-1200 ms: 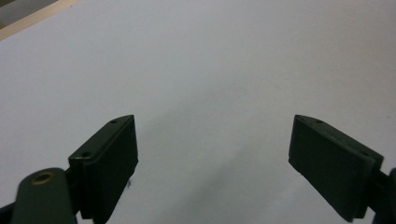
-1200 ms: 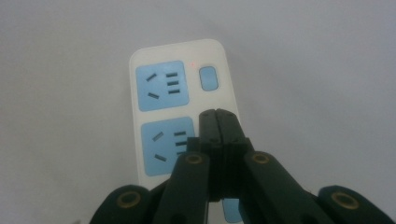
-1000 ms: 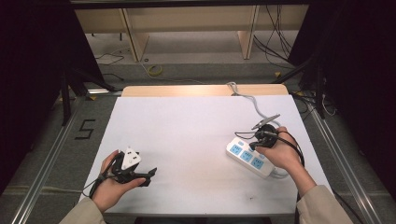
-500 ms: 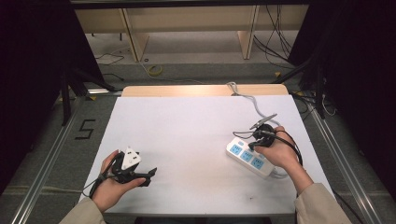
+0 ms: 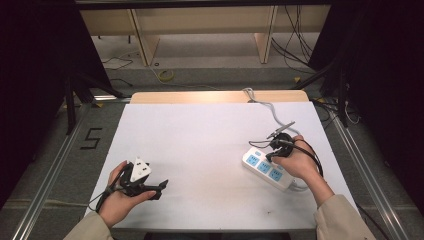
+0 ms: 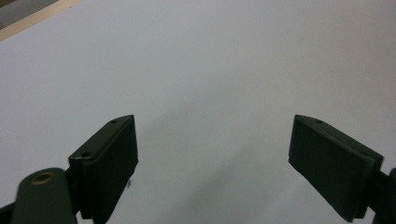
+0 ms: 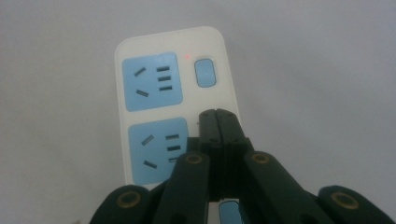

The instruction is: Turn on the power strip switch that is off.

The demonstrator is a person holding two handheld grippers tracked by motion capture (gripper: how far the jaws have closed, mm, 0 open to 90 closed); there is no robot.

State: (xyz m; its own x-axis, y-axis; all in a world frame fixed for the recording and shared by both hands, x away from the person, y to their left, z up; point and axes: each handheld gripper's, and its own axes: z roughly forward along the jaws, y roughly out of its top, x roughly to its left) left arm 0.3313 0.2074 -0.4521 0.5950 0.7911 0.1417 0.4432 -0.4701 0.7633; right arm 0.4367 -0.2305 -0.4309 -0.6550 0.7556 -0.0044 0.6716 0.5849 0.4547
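The power strip [image 5: 268,167] lies slanted near the right edge of the white table [image 5: 200,140]. The right gripper [image 7: 218,116] has its jaws pressed together over it, beside the 2 blue sockets. The left gripper [image 6: 212,154], jaws spread wide, sits near the front-left edge; the middle is bare.

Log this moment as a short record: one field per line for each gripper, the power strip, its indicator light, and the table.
left gripper: jaws wide apart, nothing between them, over bare table at the near left
right gripper: jaws closed together, holding nothing, tips over the power strip beside its second outlet
power strip: white, blue outlets, lying flat at the right of the table, cord trailing toward the far edge
indicator light: small red dot lit beside the blue switch
table: white surface, wooden strip along the far edge
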